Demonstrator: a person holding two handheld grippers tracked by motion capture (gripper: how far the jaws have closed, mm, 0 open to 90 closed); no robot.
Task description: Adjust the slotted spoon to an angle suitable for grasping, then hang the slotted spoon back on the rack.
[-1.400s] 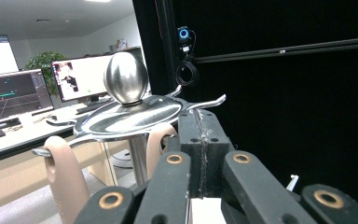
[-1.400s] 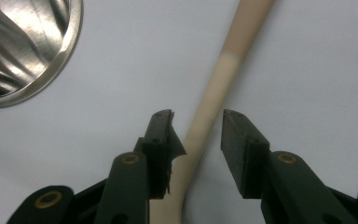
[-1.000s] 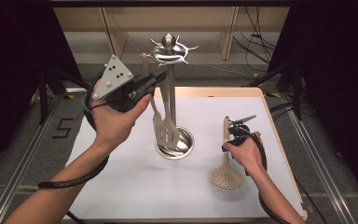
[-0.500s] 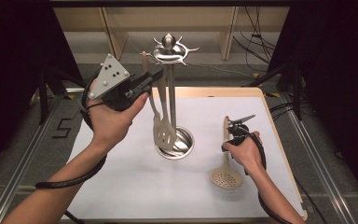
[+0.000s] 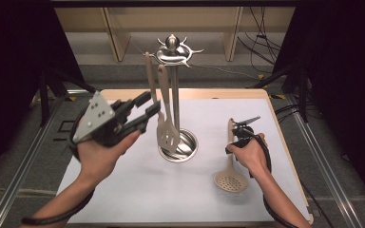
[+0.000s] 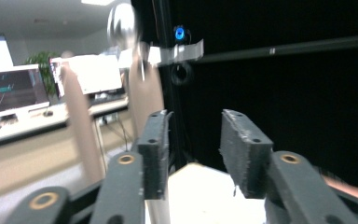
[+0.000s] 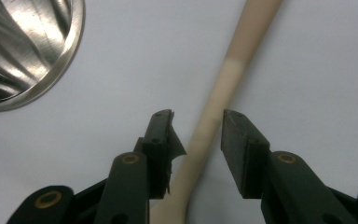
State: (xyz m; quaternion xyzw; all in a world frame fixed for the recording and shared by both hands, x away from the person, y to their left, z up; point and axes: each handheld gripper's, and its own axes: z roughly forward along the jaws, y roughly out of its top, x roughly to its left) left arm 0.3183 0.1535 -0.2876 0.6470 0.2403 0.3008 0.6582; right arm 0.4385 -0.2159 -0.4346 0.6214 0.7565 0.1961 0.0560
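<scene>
A steel utensil stand (image 5: 173,95) rises from its round base (image 5: 189,146) in the middle of the white mat. From its hooked top (image 5: 171,49) hang a beige slotted spatula (image 5: 165,124) and a second beige utensil (image 5: 148,71). My left gripper (image 5: 146,108) is open in the air just left of them, with nothing between its jaws; in the left gripper view (image 6: 195,119) the handles (image 6: 80,135) are blurred beyond it. A beige skimmer (image 5: 230,180) lies on the mat. My right gripper (image 5: 243,127) is open, its jaws either side of the skimmer handle (image 7: 216,109).
The white mat (image 5: 123,199) covers a wooden tabletop (image 5: 204,93) with edges all round. Dark curtains and frame rails flank the table, and cables lie at the back right. The stand base's rim (image 7: 60,65) is close to the left of my right gripper.
My left gripper has drawn back from the stand's top, lower and toward the person, still open. The right gripper has stayed over the skimmer handle.
</scene>
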